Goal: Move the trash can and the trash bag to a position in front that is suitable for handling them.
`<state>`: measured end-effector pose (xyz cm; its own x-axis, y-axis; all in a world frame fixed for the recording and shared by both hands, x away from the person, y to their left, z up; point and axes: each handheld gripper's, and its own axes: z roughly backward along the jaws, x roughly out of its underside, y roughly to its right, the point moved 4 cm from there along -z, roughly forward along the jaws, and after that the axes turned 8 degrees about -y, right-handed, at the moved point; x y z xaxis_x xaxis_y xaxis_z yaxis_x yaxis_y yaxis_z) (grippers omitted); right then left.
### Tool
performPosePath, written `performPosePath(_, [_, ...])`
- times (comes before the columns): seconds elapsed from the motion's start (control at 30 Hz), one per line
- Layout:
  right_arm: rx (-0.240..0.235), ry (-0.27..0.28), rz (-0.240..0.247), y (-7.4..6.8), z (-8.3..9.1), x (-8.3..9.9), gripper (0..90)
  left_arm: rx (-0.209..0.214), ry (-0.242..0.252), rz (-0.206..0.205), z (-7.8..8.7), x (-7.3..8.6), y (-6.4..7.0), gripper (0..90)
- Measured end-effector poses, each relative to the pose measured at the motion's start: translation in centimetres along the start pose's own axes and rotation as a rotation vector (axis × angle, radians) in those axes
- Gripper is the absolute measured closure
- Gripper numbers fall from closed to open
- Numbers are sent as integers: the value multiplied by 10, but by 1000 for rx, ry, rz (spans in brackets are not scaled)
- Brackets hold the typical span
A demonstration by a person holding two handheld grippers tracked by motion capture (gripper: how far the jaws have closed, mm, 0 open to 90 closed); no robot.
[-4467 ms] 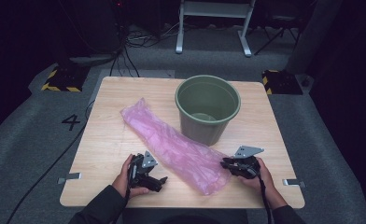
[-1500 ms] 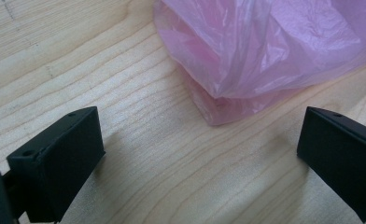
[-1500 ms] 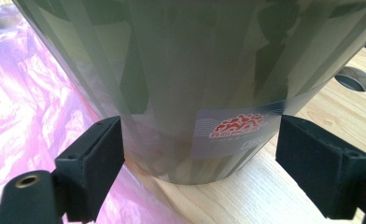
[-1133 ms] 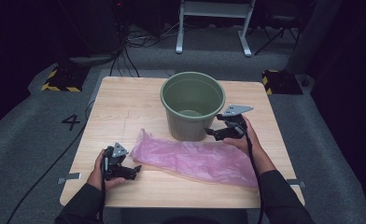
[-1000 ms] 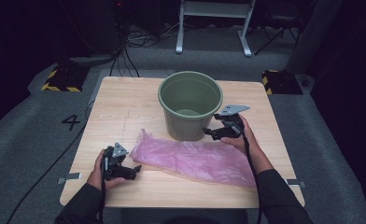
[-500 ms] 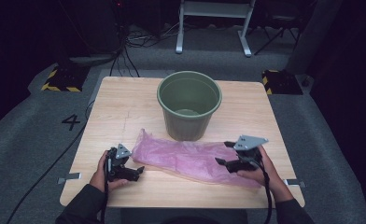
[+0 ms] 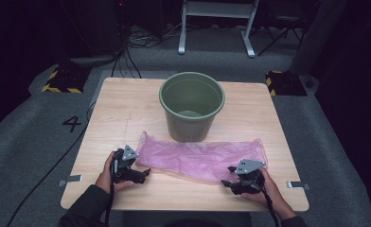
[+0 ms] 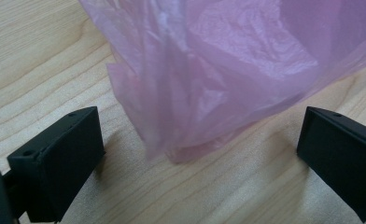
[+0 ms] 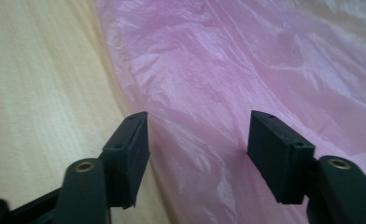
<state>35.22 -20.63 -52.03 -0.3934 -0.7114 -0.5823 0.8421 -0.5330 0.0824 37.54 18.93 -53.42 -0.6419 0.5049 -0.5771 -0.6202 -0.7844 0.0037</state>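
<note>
Looking down from the high view, I see both forearms come in from the near edge of the table (image 7: 127, 109), each hand low on the wood and wrapped around its tool. My left gripper (image 7: 145, 173) sits near the left front corner, its nose pointing right toward the left end of the pink plastic bag (image 7: 200, 158). My right gripper (image 7: 227, 177) sits near the right front, its nose pointing left and away from me at the bag's near edge, with the grey plate on top of it. The bag lies flat across the table between the two tools, just in front of the green bucket (image 7: 191, 106), which stands upright in the middle of the far half.

From the left gripper view, I have the jaws spread wide and resting close to the wood. The crumpled end of the bag (image 8: 209, 70) hangs between them, clear of both pads (image 8: 59, 154). Nothing is gripped here; the left gripper (image 8: 197, 154) is wide apart around the bag's end without touching it.

From the right gripper view, the right gripper (image 9: 197, 154) also has its jaws parted, a narrower gap than the other one. The bag (image 9: 246, 65) spreads under and beyond them, and its edge runs past the left pad (image 9: 130, 149) with bare table (image 9: 36, 93) on that side. I cannot tell whether the pads touch the film; they are not pinched on it.
</note>
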Motion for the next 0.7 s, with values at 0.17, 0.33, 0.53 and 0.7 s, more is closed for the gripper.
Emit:
performPosePath(0.17, [47, 16, -45, 16, -1, 3, 441, 1, -2, 0, -1, -2, 0, 3])
performPosePath(0.33, [68, 24, -88, 31, -1, 7, 447, 2, 2, 2, -5, -7, 1, 3])
performPosePath(0.53, [79, 34, -146, 51, 4, 17, 617, 6, 2, -1, -8, -11, 3, 4])
performPosePath(0.7, [117, 45, -159, 60, 4, 19, 570, 8, -1, -11, -7, -10, 3, 4])
